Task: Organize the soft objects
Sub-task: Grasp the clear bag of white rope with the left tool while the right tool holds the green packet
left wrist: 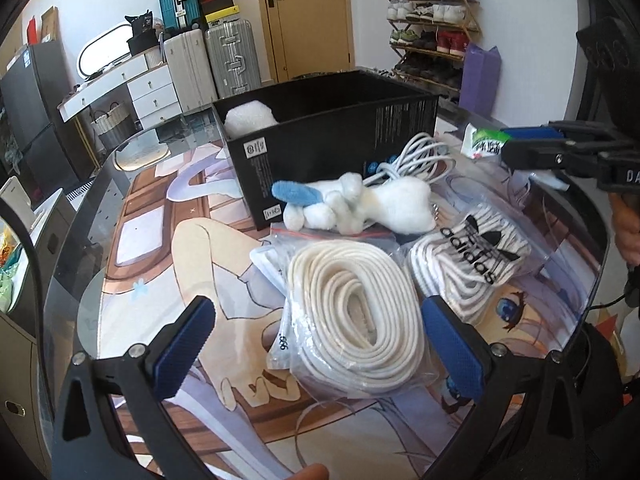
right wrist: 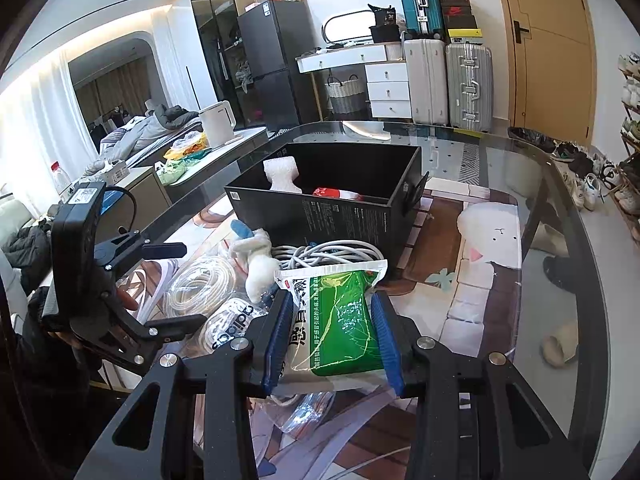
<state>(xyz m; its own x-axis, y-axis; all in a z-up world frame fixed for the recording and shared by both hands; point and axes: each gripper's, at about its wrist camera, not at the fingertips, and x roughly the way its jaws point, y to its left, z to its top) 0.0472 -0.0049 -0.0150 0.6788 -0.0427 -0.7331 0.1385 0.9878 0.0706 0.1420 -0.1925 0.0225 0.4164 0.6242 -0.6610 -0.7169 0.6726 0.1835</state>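
Right wrist view: my right tongs [right wrist: 332, 340] squeeze a green packet [right wrist: 344, 312] just above the bench [right wrist: 540, 184]. Behind it, the black box [right wrist: 336, 208] holds white foam [right wrist: 280, 178] and a red bag [right wrist: 332, 193]. My left tongs [left wrist: 316, 340] gape wide over a bagged rope coil [left wrist: 352, 312].

left gripper [left wrist: 316, 338] open over bagged white cord [left wrist: 352, 320].

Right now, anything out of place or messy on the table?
The white charging cable lies in a loose tangle against the black box, with the plush toy sprawled on top of it and on a bagged cord. Nothing looks spilled or damaged.
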